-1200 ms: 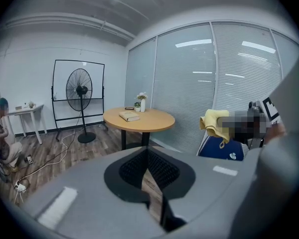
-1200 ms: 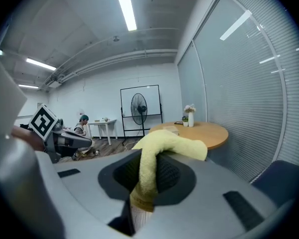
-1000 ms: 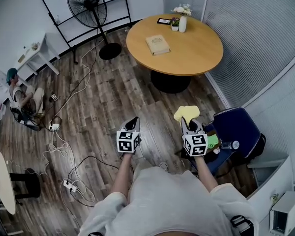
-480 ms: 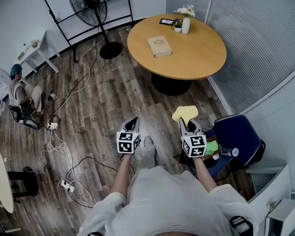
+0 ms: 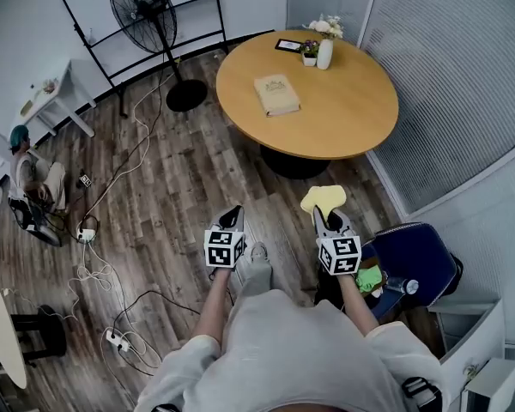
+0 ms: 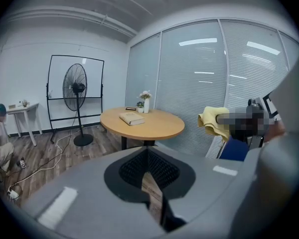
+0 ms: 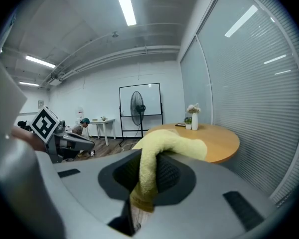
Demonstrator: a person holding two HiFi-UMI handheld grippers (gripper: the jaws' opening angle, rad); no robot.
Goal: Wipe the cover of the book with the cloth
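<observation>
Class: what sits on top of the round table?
A book, a white vase, a small potted plant and a flat dark item. The tabletop beneath them is covered.

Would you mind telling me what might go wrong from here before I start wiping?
1. The cloth drapes loosely from the right claw, so it may slip out when pressed on the book.
2. The book lies free on the table; unless the left claw steadies it, wiping might push it.
3. The vase stands on the same table; a wide sweep could topple it.
</observation>
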